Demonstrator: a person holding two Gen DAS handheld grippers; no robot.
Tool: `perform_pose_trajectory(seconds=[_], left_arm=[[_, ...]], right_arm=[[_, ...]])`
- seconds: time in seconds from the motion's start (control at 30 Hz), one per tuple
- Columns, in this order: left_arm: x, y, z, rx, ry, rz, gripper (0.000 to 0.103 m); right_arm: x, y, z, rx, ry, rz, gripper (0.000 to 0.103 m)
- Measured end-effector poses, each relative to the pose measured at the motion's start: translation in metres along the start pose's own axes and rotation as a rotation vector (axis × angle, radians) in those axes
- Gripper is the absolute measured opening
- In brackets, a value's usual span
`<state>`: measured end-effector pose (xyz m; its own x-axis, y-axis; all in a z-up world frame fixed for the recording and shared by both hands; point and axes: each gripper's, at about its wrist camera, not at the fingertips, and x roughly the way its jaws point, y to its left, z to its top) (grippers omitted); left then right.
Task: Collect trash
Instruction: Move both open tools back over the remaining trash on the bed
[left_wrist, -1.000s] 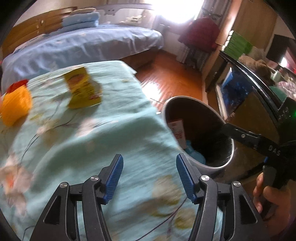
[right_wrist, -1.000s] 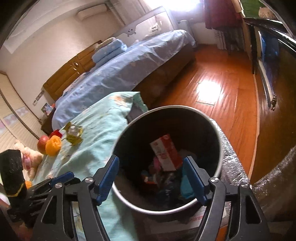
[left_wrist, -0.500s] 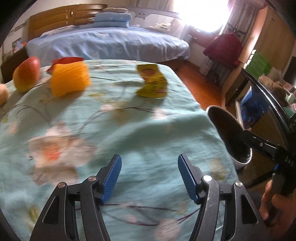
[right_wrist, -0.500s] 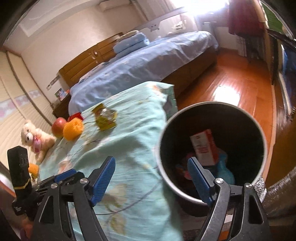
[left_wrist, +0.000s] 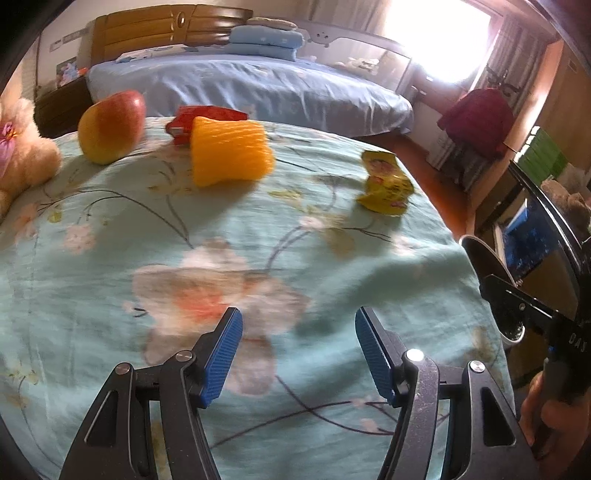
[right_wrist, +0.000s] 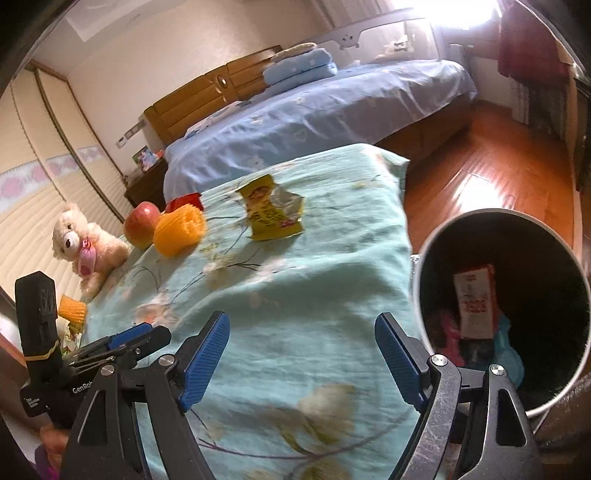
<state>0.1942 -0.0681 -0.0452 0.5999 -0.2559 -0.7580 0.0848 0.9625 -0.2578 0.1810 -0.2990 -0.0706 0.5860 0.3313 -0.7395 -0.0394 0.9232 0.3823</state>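
Both grippers hang over the near part of a surface draped in a teal floral cloth (left_wrist: 258, 258), pointing down and across it toward the far side, which suits a search for the next piece of litter rather than a grasp in progress. The left gripper (left_wrist: 299, 350) has its blue fingers (left_wrist: 223, 354) parted to a middling gap with only cloth showing between them; it holds nothing. The right gripper (right_wrist: 303, 358) stands wider, its jaws having just been opening, and it too has nothing between its fingers (right_wrist: 205, 358). That spread fits a hand readied for a bulky, crumpled thing. The likeliest target is the yellow wrapper (left_wrist: 386, 186), lying crumpled and alone toward the far right of the cloth, well apart from both grippers. Further left sit an orange foam fruit net (left_wrist: 231, 151), a red packet (left_wrist: 199, 120) just behind and touching it, and an apple (left_wrist: 112, 125) beside them; a teddy bear (right_wrist: 83, 243) rests at the far left edge. A second bit of orange netting (right_wrist: 72, 308) lies near the left gripper's body in the right view. The trash bin (right_wrist: 424, 295) stands on the floor hard against the right edge of the cloth, placed so that anything lifted need travel only a short way sideways; it already holds a red and white carton (right_wrist: 476, 302) and other scraps.
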Motion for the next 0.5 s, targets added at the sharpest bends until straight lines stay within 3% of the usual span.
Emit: perform_pose_trajectory(seconds=[0.5], left_arm=[[0.018, 0.029, 0.028, -0.039, -0.018, 0.056, 0.064]], right_arm=[[0.036, 0.020, 0.017, -0.024, 0.030, 0.020, 0.082]])
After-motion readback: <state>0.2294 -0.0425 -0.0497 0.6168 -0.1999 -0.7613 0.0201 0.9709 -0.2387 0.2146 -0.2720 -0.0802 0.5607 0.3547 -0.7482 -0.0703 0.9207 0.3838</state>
